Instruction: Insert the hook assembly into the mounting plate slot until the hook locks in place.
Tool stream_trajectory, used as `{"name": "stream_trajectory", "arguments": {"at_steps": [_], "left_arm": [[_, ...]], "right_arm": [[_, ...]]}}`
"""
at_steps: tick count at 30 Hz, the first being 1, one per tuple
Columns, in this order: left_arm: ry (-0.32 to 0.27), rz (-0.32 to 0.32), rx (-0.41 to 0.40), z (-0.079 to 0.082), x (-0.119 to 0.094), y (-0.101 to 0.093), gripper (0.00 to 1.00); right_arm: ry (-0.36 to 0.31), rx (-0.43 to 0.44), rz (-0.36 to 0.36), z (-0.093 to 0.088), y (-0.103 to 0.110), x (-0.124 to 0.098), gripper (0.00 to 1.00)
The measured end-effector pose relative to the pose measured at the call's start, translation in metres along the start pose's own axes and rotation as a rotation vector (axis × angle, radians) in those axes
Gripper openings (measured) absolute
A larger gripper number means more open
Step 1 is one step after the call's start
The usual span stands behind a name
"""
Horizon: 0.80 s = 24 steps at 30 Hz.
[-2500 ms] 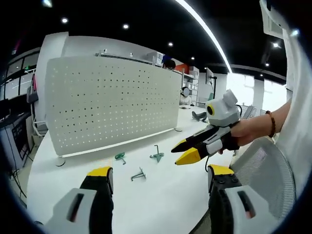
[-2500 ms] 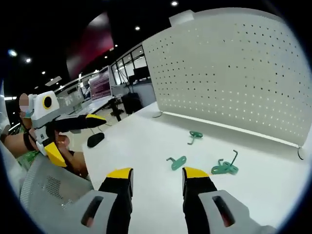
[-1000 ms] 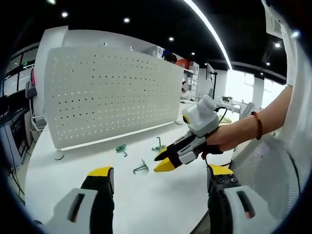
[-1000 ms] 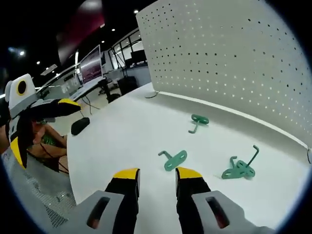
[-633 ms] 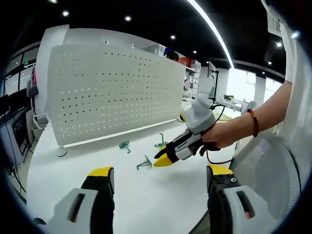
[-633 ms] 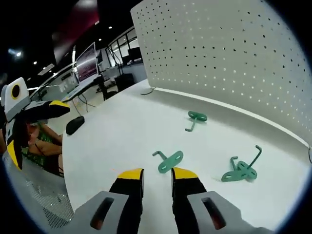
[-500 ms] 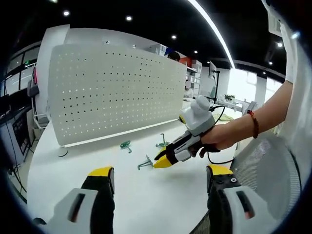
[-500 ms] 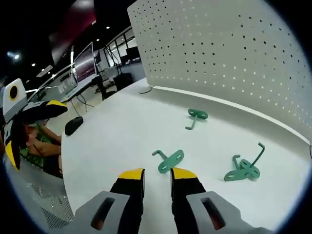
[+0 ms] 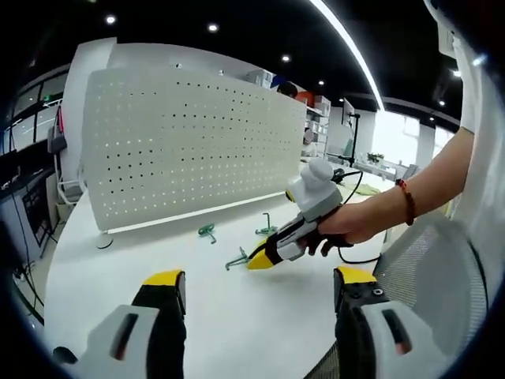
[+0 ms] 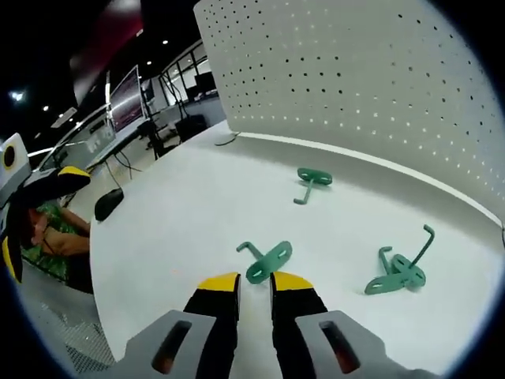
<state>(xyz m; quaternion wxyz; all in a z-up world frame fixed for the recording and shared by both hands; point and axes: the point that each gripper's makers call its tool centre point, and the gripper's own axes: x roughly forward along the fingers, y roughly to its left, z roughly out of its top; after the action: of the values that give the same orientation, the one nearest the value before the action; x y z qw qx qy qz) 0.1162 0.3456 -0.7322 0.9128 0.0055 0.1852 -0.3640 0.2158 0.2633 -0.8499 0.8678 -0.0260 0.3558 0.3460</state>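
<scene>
Hooks lay loose on the white worktop [image 10: 181, 213], three green ones in front of the upright pegboard [image 10: 371, 79]. The nearest hook [image 10: 267, 261] lay flat just ahead of the right gripper [image 10: 254, 282], its plate end almost at the yellow tips and its bent end pointing away to the left of that view. A second hook [image 10: 312, 181] lay nearer the pegboard's foot, and a third hook [image 10: 401, 270] sat well off to the right with its prong sticking up.

The right gripper's jaws were drawn close together with only a thin gap between them and nothing in it. In the left gripper view, the same tool showed held in a hand [image 9: 355, 225], tips angled down at the nearest hook [image 9: 236, 260]. The left gripper [image 9: 256, 280] hung well back over the near edge of the worktop, jaws spread wide and empty.

By my reading, the step in hand was the pickup, and no hook had yet been grasped. The next move would call for widening the jaws enough to straddle the flat plate, lowering to the surface, then pinching it firmly. Since the hook lay flat, getting under its thin edge looked the tricky part. Only then could it be carried to a hole in the pegboard.
</scene>
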Motion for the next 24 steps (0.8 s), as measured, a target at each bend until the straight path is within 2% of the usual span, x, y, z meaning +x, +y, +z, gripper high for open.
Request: {"name": "stream_trajectory", "arguments": {"at_steps": [9, 18, 20, 21, 22, 24], "left_arm": [[0.012, 0.003, -0.004, -0.003, 0.001, 0.0, 0.78], [0.01, -0.007, 0.009, 0.0, 0.004, -0.004, 0.78], [0.01, -0.011, 0.013, 0.001, 0.004, -0.005, 0.78], [0.011, -0.013, 0.016, 0.001, 0.005, -0.006, 0.78], [0.011, -0.015, 0.016, 0.002, 0.005, -0.007, 0.78], [0.012, -0.019, 0.017, 0.002, 0.007, -0.008, 0.78]], "right_arm": [[-0.013, 0.008, -0.017, 0.002, -0.003, 0.001, 0.08], [-0.036, -0.013, -0.008, 0.006, 0.0, -0.006, 0.07], [-0.048, -0.008, -0.008, 0.008, 0.001, -0.01, 0.01], [-0.027, 0.016, 0.008, 0.004, 0.004, -0.013, 0.0], [-0.064, 0.012, 0.009, 0.009, 0.007, -0.01, 0.0], [-0.03, -0.017, 0.004, 0.001, 0.009, -0.009, 0.0]]}}
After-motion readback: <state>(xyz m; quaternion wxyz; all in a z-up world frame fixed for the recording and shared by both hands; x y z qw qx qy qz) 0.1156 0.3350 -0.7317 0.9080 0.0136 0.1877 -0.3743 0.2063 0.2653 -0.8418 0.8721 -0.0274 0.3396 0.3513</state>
